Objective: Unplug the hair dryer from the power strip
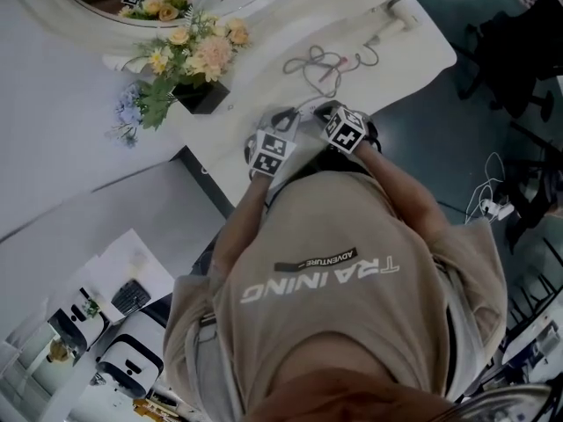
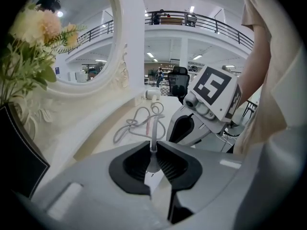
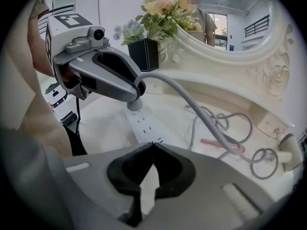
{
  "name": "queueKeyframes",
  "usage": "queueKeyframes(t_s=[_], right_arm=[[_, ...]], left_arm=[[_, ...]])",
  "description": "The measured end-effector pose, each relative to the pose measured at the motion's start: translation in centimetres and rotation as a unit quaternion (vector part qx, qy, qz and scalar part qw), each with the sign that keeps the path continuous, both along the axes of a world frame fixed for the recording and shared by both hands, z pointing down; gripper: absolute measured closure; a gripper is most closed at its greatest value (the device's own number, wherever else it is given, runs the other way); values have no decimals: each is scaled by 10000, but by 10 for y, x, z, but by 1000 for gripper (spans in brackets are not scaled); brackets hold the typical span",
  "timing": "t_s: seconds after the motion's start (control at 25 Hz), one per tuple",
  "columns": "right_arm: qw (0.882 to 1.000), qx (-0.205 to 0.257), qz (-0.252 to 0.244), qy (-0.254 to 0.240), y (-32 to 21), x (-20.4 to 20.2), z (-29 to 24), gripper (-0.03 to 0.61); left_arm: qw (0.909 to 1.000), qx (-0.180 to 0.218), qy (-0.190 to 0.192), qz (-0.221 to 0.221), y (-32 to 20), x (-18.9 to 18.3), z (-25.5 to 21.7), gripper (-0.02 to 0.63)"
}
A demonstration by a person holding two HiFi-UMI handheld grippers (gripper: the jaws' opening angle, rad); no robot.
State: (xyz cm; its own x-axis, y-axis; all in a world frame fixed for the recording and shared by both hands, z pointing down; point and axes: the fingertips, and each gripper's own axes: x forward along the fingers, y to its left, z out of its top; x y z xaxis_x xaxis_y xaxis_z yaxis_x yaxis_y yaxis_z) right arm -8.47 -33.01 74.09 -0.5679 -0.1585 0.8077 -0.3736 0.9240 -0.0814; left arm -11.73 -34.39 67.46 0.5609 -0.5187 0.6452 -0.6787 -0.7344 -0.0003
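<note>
Left claw (image 2: 152,146) is seen clamped on the hair dryer's grey plug (image 3: 129,103), held just over the white power strip (image 3: 143,126) on the bench (image 3: 98,128). Right claw (image 3: 153,145) is closed on nothing, its tips set at the strip's near end. Grey cord (image 3: 206,121) is trailed across the bench.

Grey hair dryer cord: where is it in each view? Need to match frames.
Head view: cord lies coiled on the white table, upper middle.
Left gripper view: cord rises from the left gripper's closed jaws to loops at centre.
Right gripper view: cord runs from the left gripper, upper left, down to loops at right.
Shared landmark: flower arrangement.
</note>
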Motion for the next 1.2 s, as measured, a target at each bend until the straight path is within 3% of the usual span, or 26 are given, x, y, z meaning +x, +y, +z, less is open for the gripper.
queueKeyframes(t_s=[0.36,0.52,0.76,0.96,1.2], right_arm=[[9993,212,91,-301,-7,4,-27,575],[9958,246,400,-782,-4,16,-62,575],[9733,954,1070,-1793,-30,40,-178,575],[9554,1501,1069,-2307,-50,37,-248,575],[9359,1677,1083,-2903,-50,30,-300,575]], left_arm=[[9998,207,-11,-43,-5,-1,-16,568],[9997,227,-8,-27,-6,0,-16,568],[9996,282,18,48,-7,-2,-18,568],[9996,272,49,30,-6,-5,-26,566],[9996,274,36,55,2,-7,-38,566]])
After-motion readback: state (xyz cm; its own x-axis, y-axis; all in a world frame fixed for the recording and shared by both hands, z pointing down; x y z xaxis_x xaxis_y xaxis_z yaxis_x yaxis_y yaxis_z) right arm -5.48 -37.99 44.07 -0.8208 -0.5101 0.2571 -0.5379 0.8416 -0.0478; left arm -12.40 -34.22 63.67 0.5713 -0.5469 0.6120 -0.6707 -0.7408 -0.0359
